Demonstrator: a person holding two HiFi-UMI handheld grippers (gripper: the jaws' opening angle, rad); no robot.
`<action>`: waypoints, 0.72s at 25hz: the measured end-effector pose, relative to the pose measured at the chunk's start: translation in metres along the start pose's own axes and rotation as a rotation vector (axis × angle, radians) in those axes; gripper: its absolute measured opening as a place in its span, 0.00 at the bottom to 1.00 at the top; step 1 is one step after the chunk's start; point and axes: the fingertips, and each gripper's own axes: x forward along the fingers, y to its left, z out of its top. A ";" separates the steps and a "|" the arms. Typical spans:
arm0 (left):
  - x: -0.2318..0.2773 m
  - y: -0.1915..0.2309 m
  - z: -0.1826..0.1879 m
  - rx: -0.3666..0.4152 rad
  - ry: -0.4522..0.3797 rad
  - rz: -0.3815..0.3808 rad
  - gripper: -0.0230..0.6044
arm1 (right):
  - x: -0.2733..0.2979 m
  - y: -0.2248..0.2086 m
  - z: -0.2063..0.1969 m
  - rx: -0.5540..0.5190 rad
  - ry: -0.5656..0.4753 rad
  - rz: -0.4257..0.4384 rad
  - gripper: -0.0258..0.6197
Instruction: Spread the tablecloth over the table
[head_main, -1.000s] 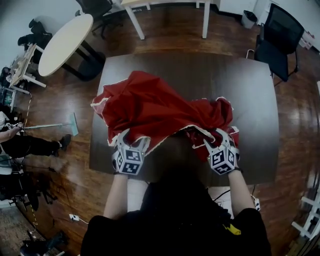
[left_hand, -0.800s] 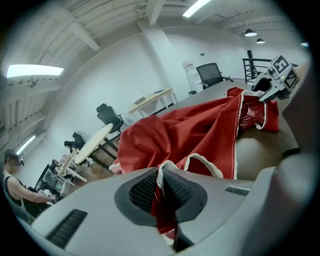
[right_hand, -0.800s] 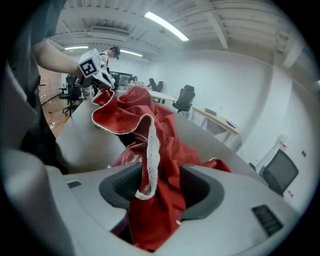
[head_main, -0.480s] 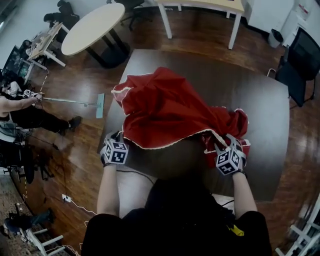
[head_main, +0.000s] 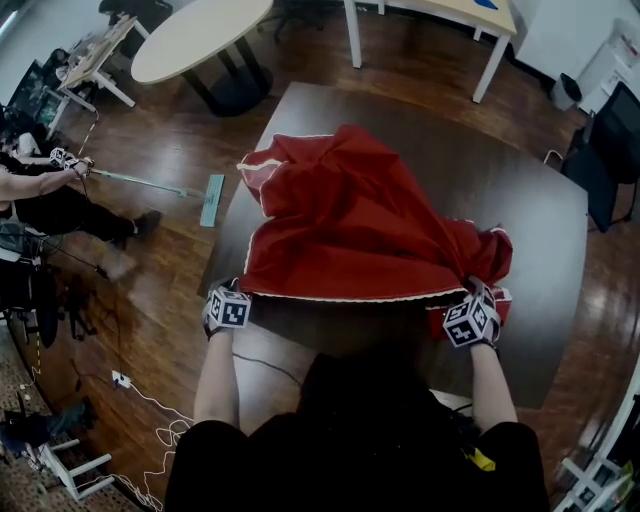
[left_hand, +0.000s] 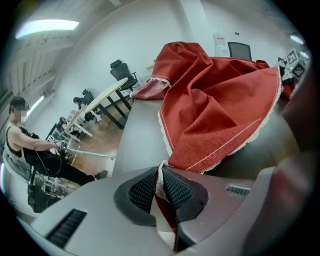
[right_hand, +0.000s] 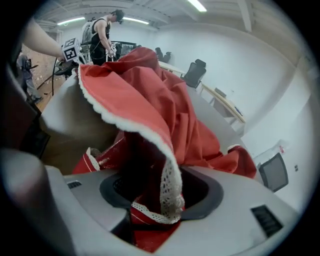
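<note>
The red tablecloth (head_main: 350, 230) with a white lace hem lies partly bunched on the dark table (head_main: 520, 230). Its near hem stretches in a straight line between my two grippers. My left gripper (head_main: 233, 292) is at the table's near left corner, shut on a corner of the hem; in the left gripper view the lace is pinched between the pads (left_hand: 172, 187). My right gripper (head_main: 472, 296) is near the right of the front edge. A thick fold of the cloth (right_hand: 145, 100) and its lace fills the right gripper (right_hand: 160, 200), which is shut on it.
A person (head_main: 40, 200) at the left holds a long-handled mop (head_main: 160, 187) on the wood floor. An oval white table (head_main: 195, 35) and a white-legged table (head_main: 430, 15) stand beyond. A black chair (head_main: 615, 140) is at the right. Cables (head_main: 150, 400) trail on the floor.
My left gripper shut on the hem and carried it left and down to the table's corner, pulling the near edge straight. The right gripper sank a little with its fold.
</note>
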 end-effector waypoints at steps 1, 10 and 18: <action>0.002 -0.001 -0.004 -0.028 -0.003 -0.012 0.09 | -0.002 -0.001 0.002 -0.006 0.001 -0.005 0.40; 0.005 0.013 0.006 0.028 -0.048 -0.057 0.09 | -0.002 -0.005 -0.016 0.001 0.075 -0.029 0.38; -0.045 0.115 0.049 0.043 -0.264 0.195 0.05 | -0.033 -0.004 0.017 -0.118 -0.010 -0.105 0.38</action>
